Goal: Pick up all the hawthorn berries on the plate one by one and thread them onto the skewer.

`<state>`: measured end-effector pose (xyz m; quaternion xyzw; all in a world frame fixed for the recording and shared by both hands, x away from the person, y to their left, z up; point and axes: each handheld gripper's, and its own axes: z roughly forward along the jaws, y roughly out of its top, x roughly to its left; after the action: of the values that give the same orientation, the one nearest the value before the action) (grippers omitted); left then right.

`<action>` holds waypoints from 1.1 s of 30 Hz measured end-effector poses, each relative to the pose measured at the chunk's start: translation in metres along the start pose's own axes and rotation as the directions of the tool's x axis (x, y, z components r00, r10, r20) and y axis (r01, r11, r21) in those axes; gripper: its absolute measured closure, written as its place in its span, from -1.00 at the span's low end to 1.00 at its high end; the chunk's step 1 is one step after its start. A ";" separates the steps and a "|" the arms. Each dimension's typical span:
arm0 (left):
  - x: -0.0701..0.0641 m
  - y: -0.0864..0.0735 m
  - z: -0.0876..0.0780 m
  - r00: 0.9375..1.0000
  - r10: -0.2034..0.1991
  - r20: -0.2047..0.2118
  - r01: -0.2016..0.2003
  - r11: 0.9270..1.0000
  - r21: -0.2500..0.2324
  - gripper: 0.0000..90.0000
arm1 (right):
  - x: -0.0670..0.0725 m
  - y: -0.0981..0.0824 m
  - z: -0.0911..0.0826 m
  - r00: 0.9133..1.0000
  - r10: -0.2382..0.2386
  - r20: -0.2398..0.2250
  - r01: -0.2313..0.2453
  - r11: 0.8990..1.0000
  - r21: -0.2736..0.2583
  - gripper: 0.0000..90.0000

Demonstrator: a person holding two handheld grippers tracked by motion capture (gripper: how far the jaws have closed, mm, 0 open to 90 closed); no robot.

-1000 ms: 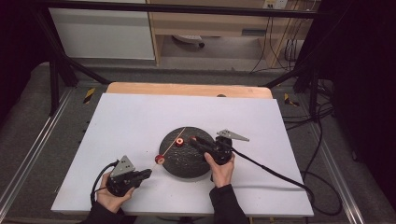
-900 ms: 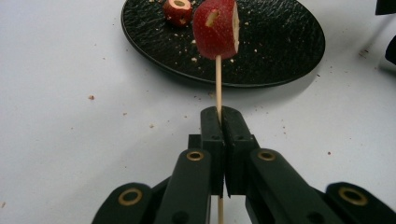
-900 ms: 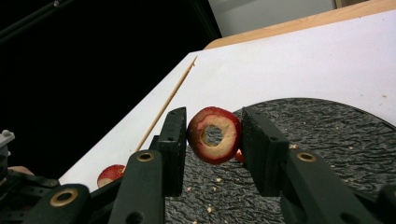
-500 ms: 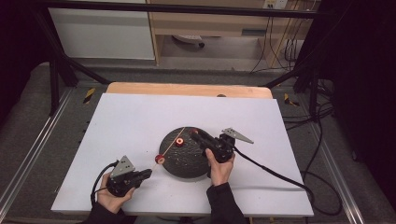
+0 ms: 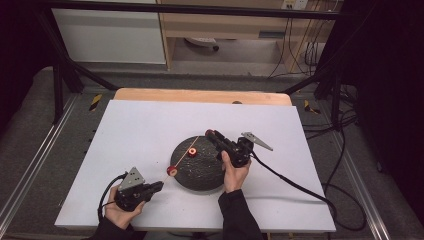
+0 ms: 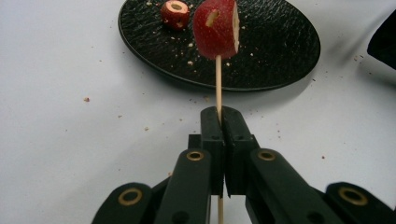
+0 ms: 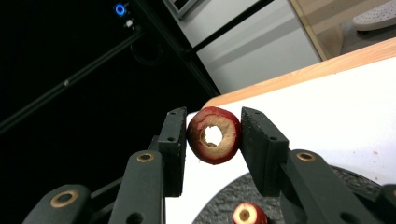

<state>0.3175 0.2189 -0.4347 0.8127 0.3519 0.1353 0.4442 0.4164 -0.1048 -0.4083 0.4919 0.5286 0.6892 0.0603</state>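
Skewer (image 5: 181, 157) slants from left hand-held gripper (image 5: 156, 186) toward plate's (image 5: 200, 175) far edge.

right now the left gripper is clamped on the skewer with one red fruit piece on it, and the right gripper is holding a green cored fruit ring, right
Not quite: the cored fruit ring in the right gripper is red, not green, as the right gripper view shows. The rest holds: the left gripper is shut on the skewer, which carries one red fruit piece.

Skewer's (image 6: 218, 84) lower end between the closed fingers (image 6: 213, 140); far tip inside the fruit piece (image 6: 215, 29).
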 end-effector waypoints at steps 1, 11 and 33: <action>0.000 0.000 0.000 1.000 0.000 0.001 0.000 1.000 0.001 0.96 | 0.000 0.000 0.001 1.000 0.001 0.001 -0.001 1.000 -0.008 0.39; -0.004 0.002 0.004 1.000 -0.015 0.005 0.016 1.000 -0.012 0.96 | 0.000 -0.004 0.011 1.000 0.027 -0.011 -0.028 0.997 -0.078 0.39; -0.007 0.002 0.008 0.999 -0.038 0.008 0.038 0.999 -0.022 0.96 | 0.003 -0.018 0.020 0.996 0.079 -0.048 -0.084 0.987 -0.134 0.39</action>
<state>0.3174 0.2080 -0.4365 0.8015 0.3643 0.1274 0.4569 0.4217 -0.0822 -0.4214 0.4929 0.4609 0.7360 0.0541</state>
